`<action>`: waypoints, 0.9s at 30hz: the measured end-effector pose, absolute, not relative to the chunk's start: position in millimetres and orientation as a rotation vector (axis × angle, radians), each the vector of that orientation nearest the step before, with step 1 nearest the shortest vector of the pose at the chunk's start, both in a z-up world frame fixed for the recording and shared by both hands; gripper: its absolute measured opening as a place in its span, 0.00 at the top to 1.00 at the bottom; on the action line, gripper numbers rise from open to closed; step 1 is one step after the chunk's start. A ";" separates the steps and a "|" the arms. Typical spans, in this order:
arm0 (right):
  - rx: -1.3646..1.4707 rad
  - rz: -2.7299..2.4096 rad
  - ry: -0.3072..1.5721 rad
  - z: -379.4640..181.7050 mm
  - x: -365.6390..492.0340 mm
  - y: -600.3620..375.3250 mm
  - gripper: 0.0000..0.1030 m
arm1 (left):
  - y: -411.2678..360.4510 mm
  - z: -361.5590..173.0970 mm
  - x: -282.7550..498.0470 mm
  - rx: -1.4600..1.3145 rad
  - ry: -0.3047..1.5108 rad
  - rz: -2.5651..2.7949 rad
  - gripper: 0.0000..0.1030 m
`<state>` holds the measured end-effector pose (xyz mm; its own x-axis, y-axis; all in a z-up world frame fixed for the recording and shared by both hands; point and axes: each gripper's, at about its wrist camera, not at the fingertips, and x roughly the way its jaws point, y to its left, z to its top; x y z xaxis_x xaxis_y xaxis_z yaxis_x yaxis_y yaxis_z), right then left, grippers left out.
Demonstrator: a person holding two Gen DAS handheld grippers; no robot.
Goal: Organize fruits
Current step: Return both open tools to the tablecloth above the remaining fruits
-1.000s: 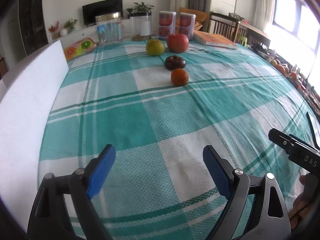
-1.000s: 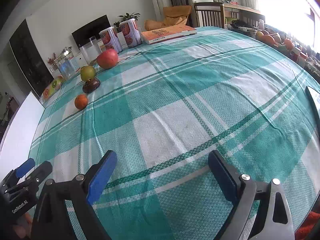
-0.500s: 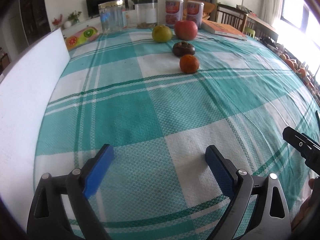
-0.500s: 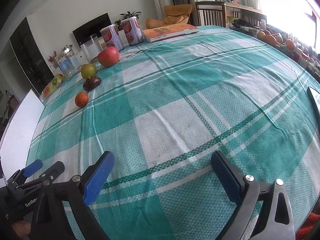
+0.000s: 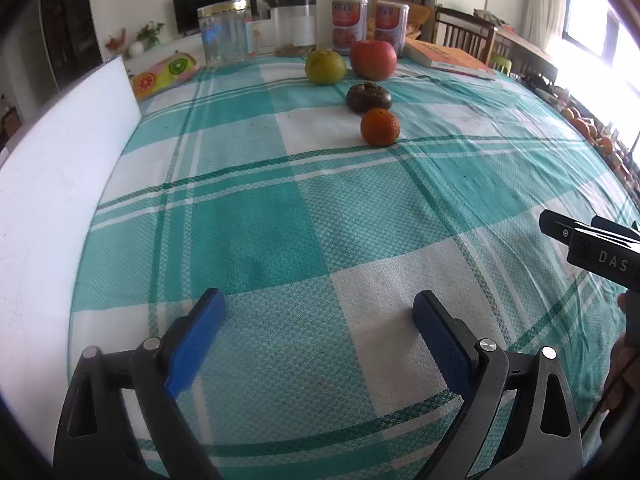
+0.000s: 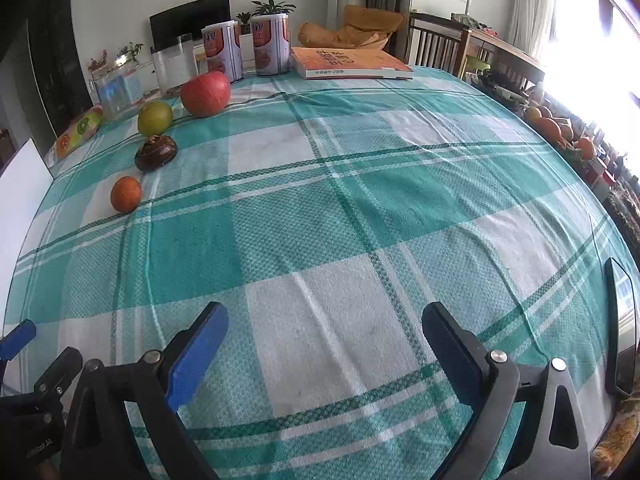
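Four fruits lie in a row on the teal checked tablecloth (image 5: 280, 232): a small orange (image 5: 380, 127) nearest, a dark brown fruit (image 5: 368, 97), a green-yellow fruit (image 5: 325, 66) and a red apple (image 5: 373, 60) at the far end. They also show in the right wrist view: orange (image 6: 125, 195), brown fruit (image 6: 155, 153), green fruit (image 6: 155, 118), apple (image 6: 205, 94). My left gripper (image 5: 316, 320) is open and empty, well short of the orange. My right gripper (image 6: 324, 332) is open and empty over the near cloth, the fruits far to its left.
A white board (image 5: 52, 184) stands along the table's left edge. Two cans (image 6: 244, 52), glass jars (image 5: 224, 32), a book (image 6: 348, 64) and a fruit-print pouch (image 5: 164, 74) line the far edge. A dark tablet (image 6: 622, 320) lies at the right edge.
Both grippers have moved forward toward the fruits, which now look larger and nearer. The right wrist view has swung so the fruits sit closer. Both stay open.
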<state>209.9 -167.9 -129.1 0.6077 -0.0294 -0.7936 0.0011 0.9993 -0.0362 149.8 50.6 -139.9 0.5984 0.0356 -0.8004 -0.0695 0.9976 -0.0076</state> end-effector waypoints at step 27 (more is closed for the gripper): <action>0.079 0.063 0.909 -133.1 207.3 -181.9 0.00 | 43.0 -112.0 241.8 -0.196 0.941 -0.023 0.06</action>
